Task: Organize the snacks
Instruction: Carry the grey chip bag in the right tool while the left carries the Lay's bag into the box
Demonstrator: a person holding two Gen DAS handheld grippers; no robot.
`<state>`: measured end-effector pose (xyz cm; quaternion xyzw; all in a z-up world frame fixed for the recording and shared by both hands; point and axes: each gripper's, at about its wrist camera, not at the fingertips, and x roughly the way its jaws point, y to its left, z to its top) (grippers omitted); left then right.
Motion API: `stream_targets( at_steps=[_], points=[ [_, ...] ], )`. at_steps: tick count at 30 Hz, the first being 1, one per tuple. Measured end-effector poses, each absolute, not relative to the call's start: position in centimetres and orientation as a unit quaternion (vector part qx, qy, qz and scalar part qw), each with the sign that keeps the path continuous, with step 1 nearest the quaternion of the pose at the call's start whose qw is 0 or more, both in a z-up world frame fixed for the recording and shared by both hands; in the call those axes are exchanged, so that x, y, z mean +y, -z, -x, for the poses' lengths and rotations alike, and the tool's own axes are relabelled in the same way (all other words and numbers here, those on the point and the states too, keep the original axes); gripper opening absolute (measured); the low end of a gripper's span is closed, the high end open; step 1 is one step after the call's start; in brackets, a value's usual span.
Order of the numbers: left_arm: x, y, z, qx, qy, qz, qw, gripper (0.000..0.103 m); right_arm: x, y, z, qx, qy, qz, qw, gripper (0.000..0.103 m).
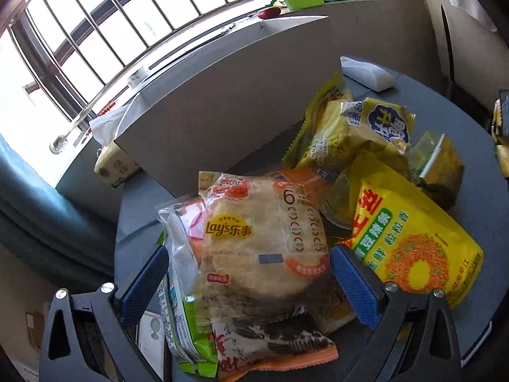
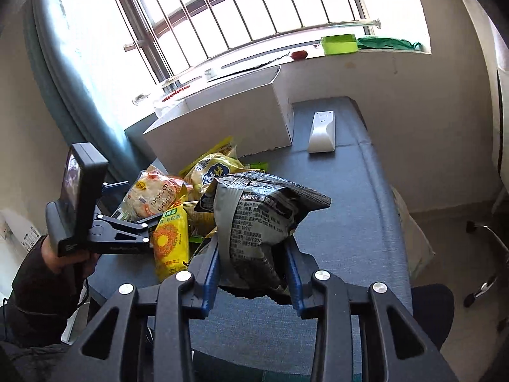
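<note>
Right claw (image 2: 254, 265) pinches black-and-grey snack bag (image 2: 254, 219) low on its crinkly, puffy body, light and crushable; left claw (image 1: 249, 281) spread, straddling slippery Lay's bag (image 1: 261, 242) atop the pile on the surface (image 2: 346, 222).

Barred window (image 2: 241, 9) in bright daylight, teal curtain (image 2: 63, 73), white walls, blue-grey table (image 2: 343, 197), cluttered sill (image 2: 375, 51), pale floor (image 2: 461, 222).

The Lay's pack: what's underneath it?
Under the Lay's pack lie a green packet and an orange-edged packet. Anything deeper in the pile is covered.
</note>
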<state>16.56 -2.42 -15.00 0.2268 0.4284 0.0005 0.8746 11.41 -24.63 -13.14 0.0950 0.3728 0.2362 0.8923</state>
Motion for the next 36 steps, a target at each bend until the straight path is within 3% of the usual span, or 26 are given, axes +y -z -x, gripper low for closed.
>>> stream_targets(
  at_steps=[5,7,11,17,24,28,36],
  points=[
    [-2.3,15.2,-17.6,0.426,-0.012,-0.226,0.876,0.100,-24.5,13.1,-11.2,0.372,-0.239,-0.098,0.892,0.040],
    [-1.7,14.6,-17.3,0.414,-0.009,-0.219,0.883,0.075,-24.4,13.1,-11.1,0.372,-0.241,-0.098,0.891,0.040],
    [0.8,12.4,-16.5,0.410,0.025,-0.135,0.902,0.075,-24.3,13.0,-11.4,0.368,-0.245,-0.105,0.891,0.040],
    [4.0,7.5,-15.2,0.330,0.049,-0.027,0.942,0.074,-22.8,11.3,-13.4,0.353,-0.268,-0.113,0.889,0.040],
    [6.3,3.2,-20.0,0.282,0.029,0.069,0.956,0.074,-19.1,6.2,-20.7,0.313,-0.295,-0.107,0.896,0.040],
    [7.4,1.8,-24.1,0.277,0.006,0.081,0.957,0.074,-17.3,4.2,-26.4,0.332,-0.294,-0.148,0.884,0.040],
    [7.9,1.8,-30.3,0.304,-0.012,0.061,0.951,0.075,-13.4,2.7,-35.3,0.343,-0.267,-0.124,0.892,0.040]
  ],
)
